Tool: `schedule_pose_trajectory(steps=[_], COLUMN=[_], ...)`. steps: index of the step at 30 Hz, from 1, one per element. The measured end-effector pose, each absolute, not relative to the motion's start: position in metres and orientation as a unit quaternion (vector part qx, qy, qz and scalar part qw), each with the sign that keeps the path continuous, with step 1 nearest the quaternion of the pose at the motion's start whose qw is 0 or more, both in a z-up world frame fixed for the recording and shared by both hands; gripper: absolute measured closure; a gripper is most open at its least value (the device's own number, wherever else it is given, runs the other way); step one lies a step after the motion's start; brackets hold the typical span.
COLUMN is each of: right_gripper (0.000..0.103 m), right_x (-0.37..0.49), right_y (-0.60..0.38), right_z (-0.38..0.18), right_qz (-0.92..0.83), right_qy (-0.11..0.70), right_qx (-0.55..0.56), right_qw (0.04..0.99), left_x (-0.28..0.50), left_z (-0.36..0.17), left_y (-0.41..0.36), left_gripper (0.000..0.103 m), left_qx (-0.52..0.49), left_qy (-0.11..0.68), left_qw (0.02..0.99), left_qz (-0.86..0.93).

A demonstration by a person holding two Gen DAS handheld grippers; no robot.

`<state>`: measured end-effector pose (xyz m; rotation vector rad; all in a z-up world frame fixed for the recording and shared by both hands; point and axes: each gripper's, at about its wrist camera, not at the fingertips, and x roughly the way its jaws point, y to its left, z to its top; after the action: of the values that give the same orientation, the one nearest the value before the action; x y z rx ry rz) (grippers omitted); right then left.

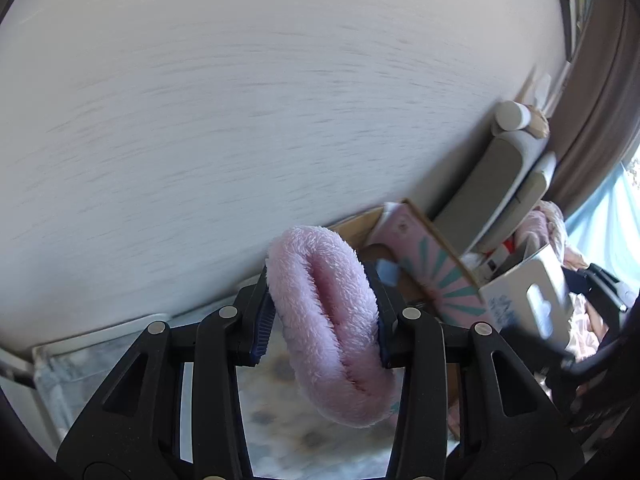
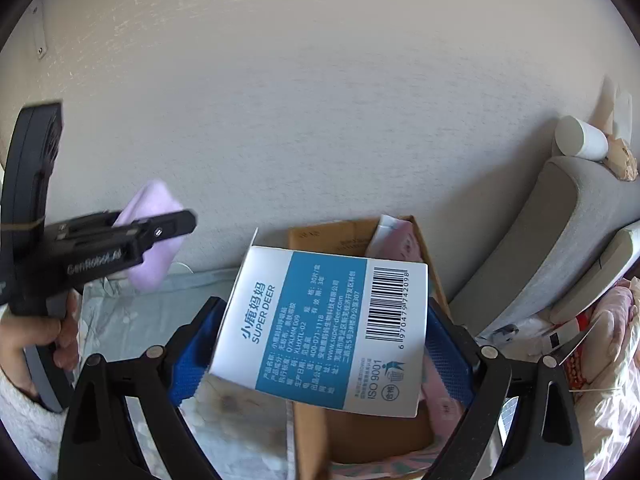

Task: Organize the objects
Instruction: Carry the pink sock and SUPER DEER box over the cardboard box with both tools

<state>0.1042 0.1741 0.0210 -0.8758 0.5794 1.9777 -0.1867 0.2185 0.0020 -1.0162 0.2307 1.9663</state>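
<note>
In the left wrist view, the left tool (image 1: 320,312) is clamped on a fluffy pink plush ring (image 1: 334,328), its blue-padded fingers (image 1: 262,320) pressing the loop flat from both sides so that it stands on edge between them, one end jutting above the tips and the other hanging below. Under it lies a pale floral bedsheet (image 1: 280,432). Just beyond and to the right sits an open brown cardboard carton (image 1: 356,224) holding a pink box with teal sunburst stripes (image 1: 436,276).

In the right wrist view, the right tool (image 2: 320,336) is spread wide and clamped on a white and blue cardboard product box (image 2: 320,328) printed with "SUPER DEER" and a barcode; the blue pads (image 2: 188,360) press on its two opposite sides. The box is held tilted in the air above the brown carton (image 2: 332,236), which rests on the floral sheet (image 2: 168,300). To the left, a person's hand (image 2: 36,344) in a fuzzy white sleeve (image 2: 24,412) grips the handle of the left tool, with the pink ring (image 2: 154,236) showing behind its black body.

Farther right, a grey upholstered chair (image 2: 560,224) leans against the wall with a white cylinder (image 2: 580,138) on its top. Pink bedding (image 2: 612,344) is heaped at its foot. The plain off-white wall (image 2: 320,100) fills the background.
</note>
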Motion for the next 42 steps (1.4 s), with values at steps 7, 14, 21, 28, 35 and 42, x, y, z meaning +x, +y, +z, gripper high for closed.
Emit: schedule_pose_trajectory(steps=[7, 14, 21, 28, 35, 42], right_gripper=[0.010, 0.010, 0.010, 0.010, 0.010, 0.010], right_x=[0.142, 0.164, 0.169, 0.170, 0.168, 0.167], right_y=[0.189, 0.198, 0.202, 0.206, 0.212, 0.218], right_z=[0.003, -0.024, -0.050, -0.074, -0.084, -0.091], right_qz=[0.797, 0.798, 0.805, 0.806, 0.806, 0.801], right_qy=[0.248, 0.259, 0.253, 0.259, 0.264, 0.271], right_qx=[-0.361, -0.382, -0.402, -0.417, -0.424, -0.429], right_qw=[0.415, 0.387, 0.356, 0.330, 0.318, 0.319], left_x=[-0.160, -0.151, -0.152, -0.153, -0.154, -0.154], left_z=[-0.008, -0.037, -0.064, -0.092, -0.107, -0.109], left_y=[0.282, 0.331, 0.365, 0.390, 0.402, 0.413], left_gripper=[0.067, 0.067, 0.067, 0.067, 0.067, 0.066], left_qx=[-0.416, -0.437, -0.457, -0.476, -0.488, -0.489], left_qy=[0.110, 0.120, 0.140, 0.155, 0.165, 0.181], left_qw=[0.462, 0.468, 0.464, 0.461, 0.461, 0.462], left_qz=[0.776, 0.758, 0.745, 0.733, 0.723, 0.718])
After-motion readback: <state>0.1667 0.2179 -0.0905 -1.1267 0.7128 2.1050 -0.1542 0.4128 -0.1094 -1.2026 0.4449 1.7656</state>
